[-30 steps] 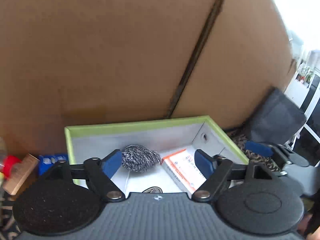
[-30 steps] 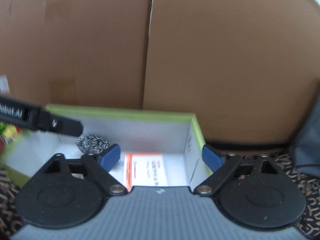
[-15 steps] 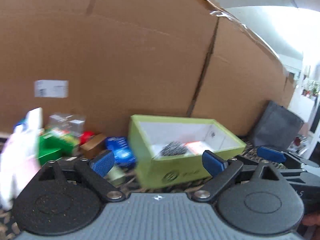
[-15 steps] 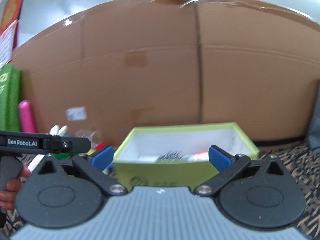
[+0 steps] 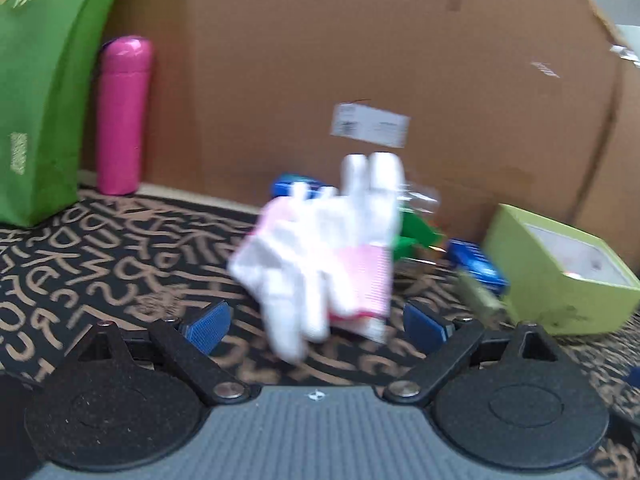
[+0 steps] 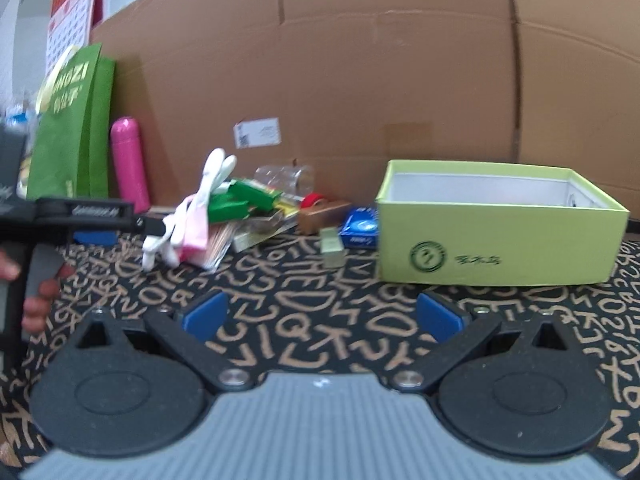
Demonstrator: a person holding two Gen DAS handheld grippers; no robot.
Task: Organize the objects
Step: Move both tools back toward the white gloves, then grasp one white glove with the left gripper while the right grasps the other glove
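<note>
Both pairs of our blue fingers stand spread wide with nothing between them. Our left gripper point(image 5: 316, 322) hovers low over the black cloth with tan letters point(image 5: 120, 256), its fingers framing a blurred white glove on a pink-and-white packet point(image 5: 320, 248) that lies just ahead of the tips, not touched. Our right gripper point(image 6: 322, 316) hangs over the same cloth point(image 6: 304, 320), well back from the clutter.

From the right wrist view we see the pile point(image 6: 240, 208) of loose things against the cardboard wall point(image 6: 360, 80): the white glove and pink packet point(image 6: 192, 220) at its left, green packaging point(image 6: 236, 200), a clear container point(image 6: 286, 178) at the back, a red-topped item point(image 6: 314, 200), a brown box point(image 6: 324, 216), a blue packet point(image 6: 362, 226) and a small pale block point(image 6: 332, 248) standing apart on the cloth. The light-green box point(image 6: 496, 240) sits open-topped just right of the blue packet, nearly touching it; what lies inside it we cannot tell from here. In the left wrist view that box point(image 5: 556, 280) shows at the right edge.

A pink bottle point(image 6: 130, 164) stands upright beside a green bag point(image 6: 72, 128) at the left. The left gripper's black body point(image 6: 80, 216) and our left hand point(image 6: 36, 300) show at the left edge of the right view.
</note>
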